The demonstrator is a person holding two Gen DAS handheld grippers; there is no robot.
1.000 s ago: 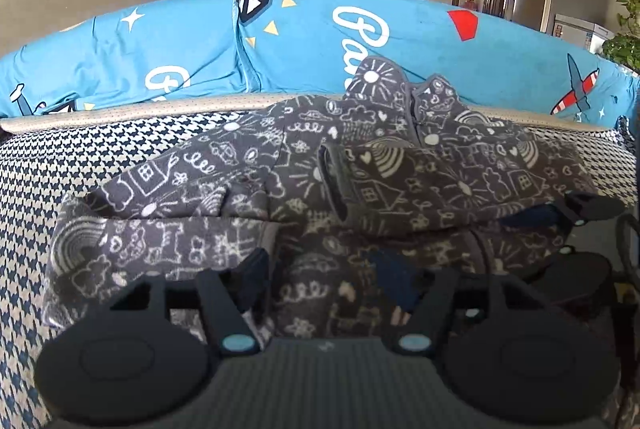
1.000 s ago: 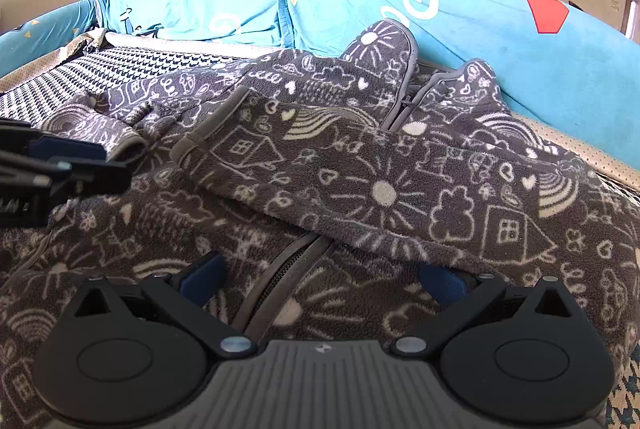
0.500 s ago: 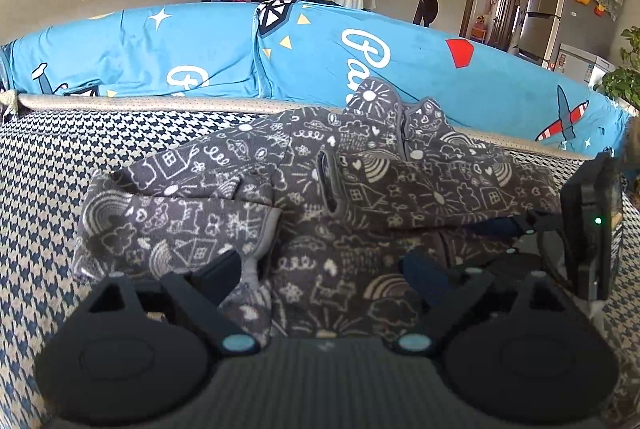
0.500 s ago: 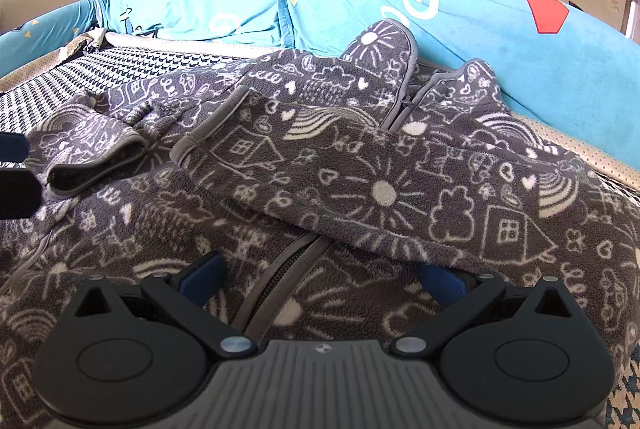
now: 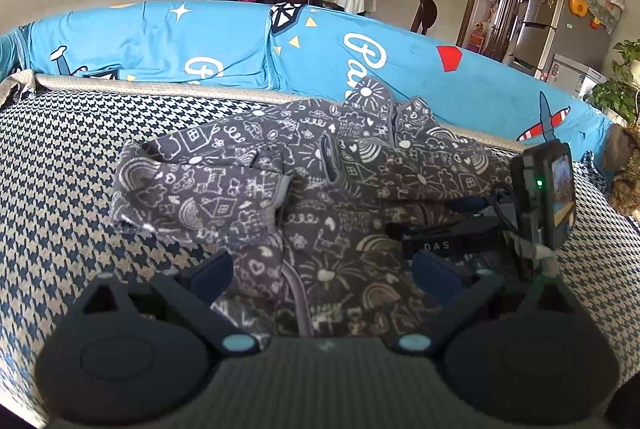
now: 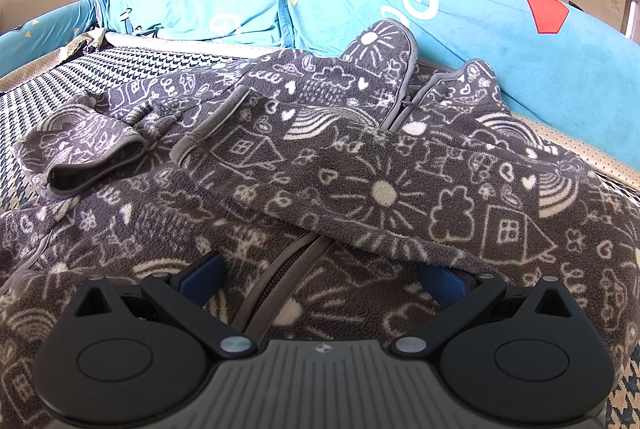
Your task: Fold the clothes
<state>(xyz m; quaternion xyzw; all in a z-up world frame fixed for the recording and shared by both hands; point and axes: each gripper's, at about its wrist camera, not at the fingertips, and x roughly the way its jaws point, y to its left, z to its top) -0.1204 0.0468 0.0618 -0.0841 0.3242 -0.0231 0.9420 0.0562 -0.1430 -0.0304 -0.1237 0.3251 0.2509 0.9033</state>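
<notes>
Fleece is lying spread across the seat directly ahead of both claws: a dark grey zip-up fleece jacket with white doodle print [image 5: 320, 197] [image 6: 320, 165] is resting on the blue-and-cream houndstooth sofa seat [image 5: 60, 189] [image 6: 168, 63], its collar leaning against the bright blue patterned sofa back cushions [image 5: 224, 41] [image 6: 480, 17]. Both sleeves are lying folded inward over the chest; the left sleeve's cuff [image 6: 92, 169] is gaping open near the seat's left side, and the right sleeve [image 6: 400, 189] is crossing over the grey zipper [image 6: 280, 281].

Nothing resembling a container is showing in either view.

The left gripper [image 5: 324, 269] is sitting at the jacket's lower hem with its blue-padded fingers [image 5: 208, 269] spread wide, the hem fabric bunching between them without being pinched. The right gripper [image 6: 320, 277] is likewise standing wide open, its fingers straddling the zipper, with the right sleeve's edge draping over the right-hand pad [image 6: 444, 283]. In the left view, the right gripper's body, [image 5: 544, 197] carrying a small lit screen, is appearing just beside the jacket's right edge.
</notes>
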